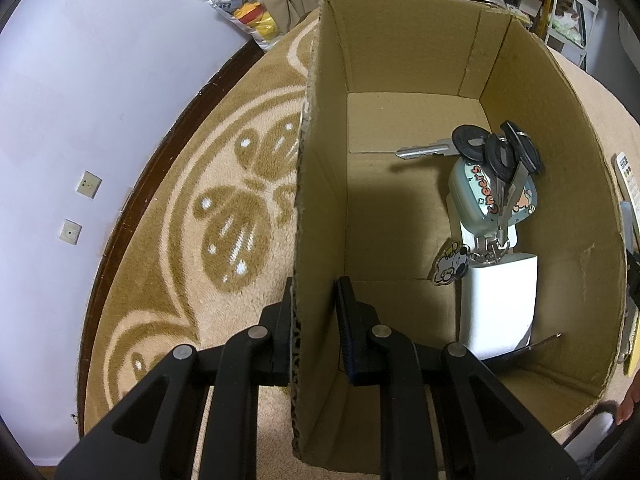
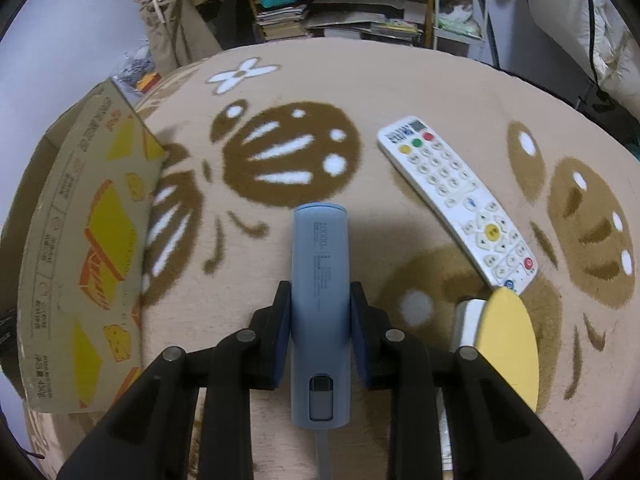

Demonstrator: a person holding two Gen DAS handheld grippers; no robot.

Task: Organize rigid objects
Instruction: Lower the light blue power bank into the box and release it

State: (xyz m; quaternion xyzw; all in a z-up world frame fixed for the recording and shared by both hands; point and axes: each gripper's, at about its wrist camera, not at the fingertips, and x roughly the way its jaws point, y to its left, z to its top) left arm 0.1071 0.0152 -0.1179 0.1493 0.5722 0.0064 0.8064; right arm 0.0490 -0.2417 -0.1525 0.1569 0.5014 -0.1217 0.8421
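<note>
Blue power bank (image 2: 319,280) between right tongs (image 2: 319,312).

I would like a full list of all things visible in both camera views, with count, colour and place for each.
cardboard box: 1, brown, open, on the carpet
bunch of keys: 1, black heads and silver blades, inside the box
small case: 1, pale green with "cheers" print, in the box under the keys
white container: 1, white, in the box
power bank: 1, grey-blue, between the right gripper's fingers
remote control: 1, white with coloured buttons, on the carpet
round object: 1, yellow and white, near the remote
carpet: 1, beige with brown pattern
left gripper: 1, black, clamping the box wall
right gripper: 1, black, holding the power bank
</note>
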